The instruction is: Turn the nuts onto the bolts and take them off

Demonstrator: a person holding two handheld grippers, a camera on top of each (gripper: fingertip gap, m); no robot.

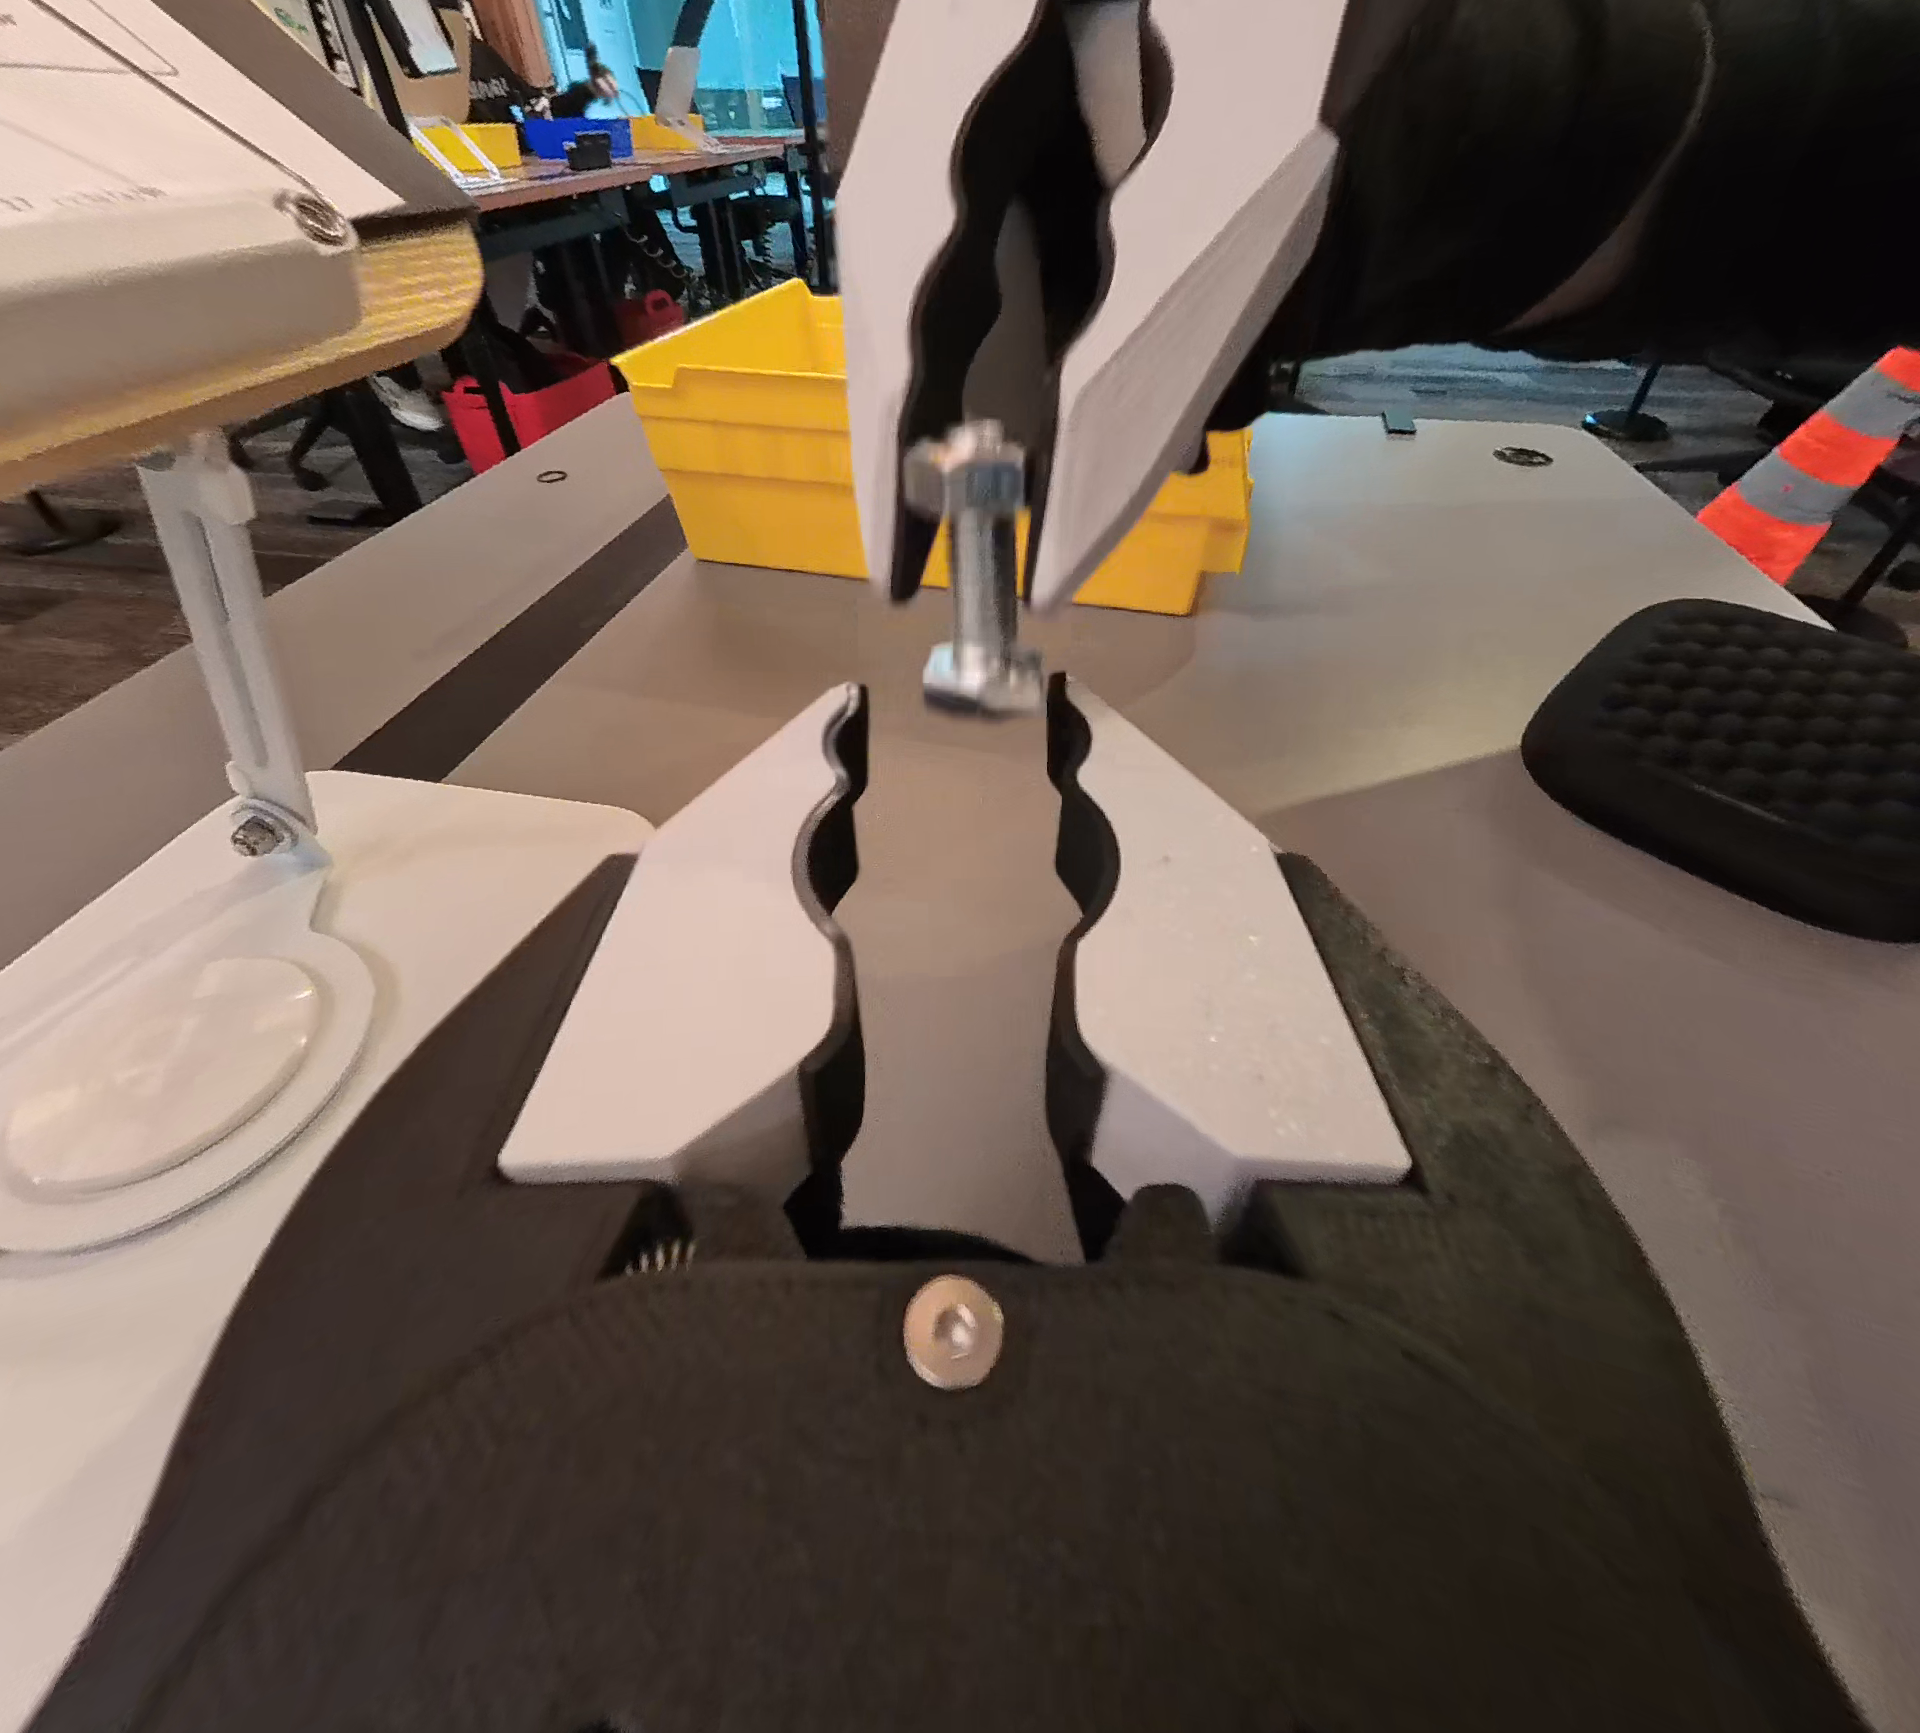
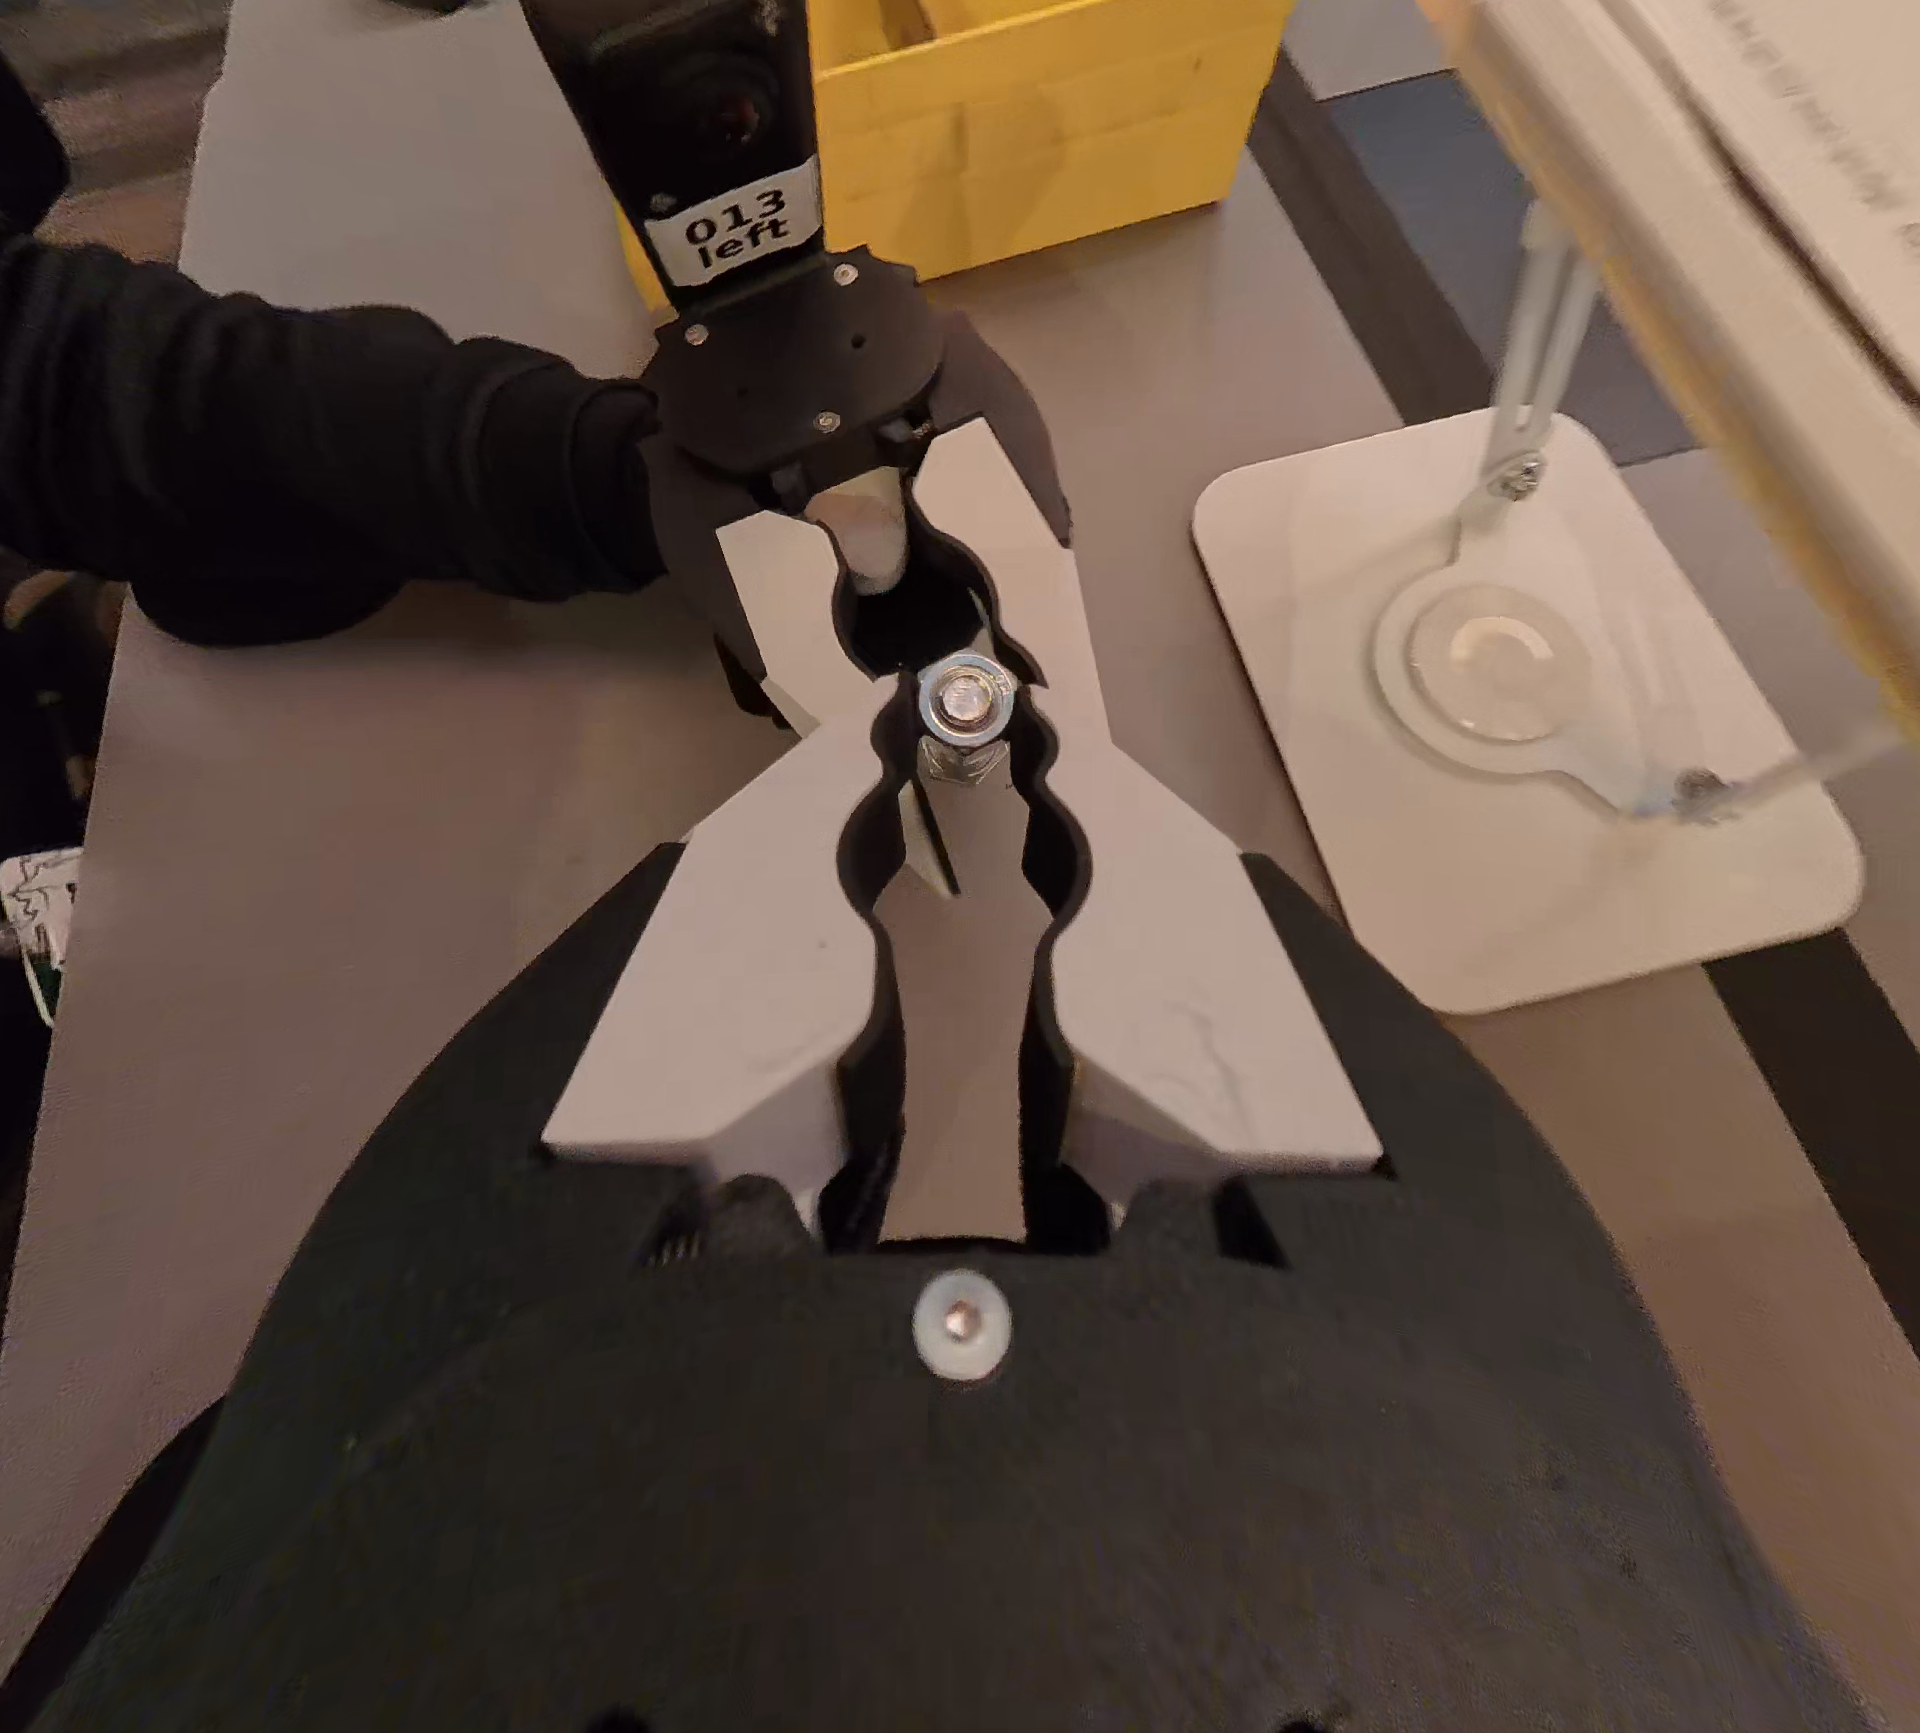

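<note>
A silver bolt (image 1: 982, 577) stands upright just above the grey table (image 1: 1403, 644), head down, with a flanged nut (image 1: 966, 468) near its top. My right gripper (image 1: 971, 592) comes down from above and is shut on the nut. In the right wrist view the nut (image 2: 966, 701) sits end-on between my right gripper's tips (image 2: 964, 712), with the bolt head (image 2: 961, 764) below it. My left gripper (image 1: 958, 691) is open; its tips flank the bolt head, with a gap on the left side. Its white fingers (image 2: 769, 634) show in the right wrist view.
A yellow bin (image 1: 748, 436) stands behind the bolt. A white stand base (image 1: 208, 1008) carrying a board with paper is to the left. A black padded rest (image 1: 1745, 748) lies to the right. An orange cone (image 1: 1829, 468) stands beyond the table edge.
</note>
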